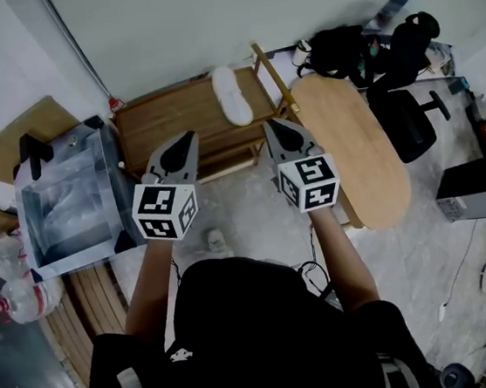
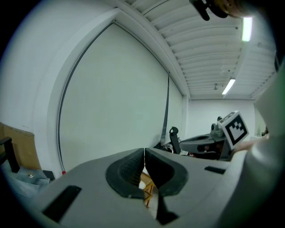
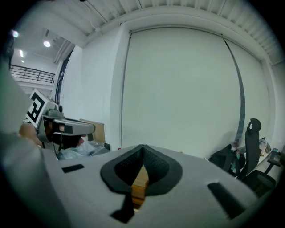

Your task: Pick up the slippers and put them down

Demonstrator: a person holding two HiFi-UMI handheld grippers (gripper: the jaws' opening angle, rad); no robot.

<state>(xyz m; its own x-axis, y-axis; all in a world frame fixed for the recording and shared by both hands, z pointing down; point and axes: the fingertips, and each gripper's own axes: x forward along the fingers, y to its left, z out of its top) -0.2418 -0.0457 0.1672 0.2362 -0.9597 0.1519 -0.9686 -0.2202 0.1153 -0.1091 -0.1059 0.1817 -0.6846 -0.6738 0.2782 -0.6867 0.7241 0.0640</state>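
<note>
One white slipper (image 1: 232, 95) lies on top of a low wooden rack (image 1: 172, 117) against the wall, ahead of both grippers. A small pale thing (image 1: 217, 238) lies on the floor near the person's body; I cannot tell what it is. My left gripper (image 1: 190, 136) hangs in the air in front of the rack, shut and empty. My right gripper (image 1: 268, 125) is level with it, just below and right of the slipper, also shut and empty. The left gripper view shows the pads (image 2: 133, 167) pressed together; in the right gripper view the pads (image 3: 153, 167) meet too.
A clear plastic box (image 1: 72, 196) stands left of the rack. An oval wooden tabletop (image 1: 351, 145) leans to the right, with a black office chair (image 1: 409, 116) and black bags (image 1: 340, 49) behind it. Plastic bottles (image 1: 17, 287) lie at the far left.
</note>
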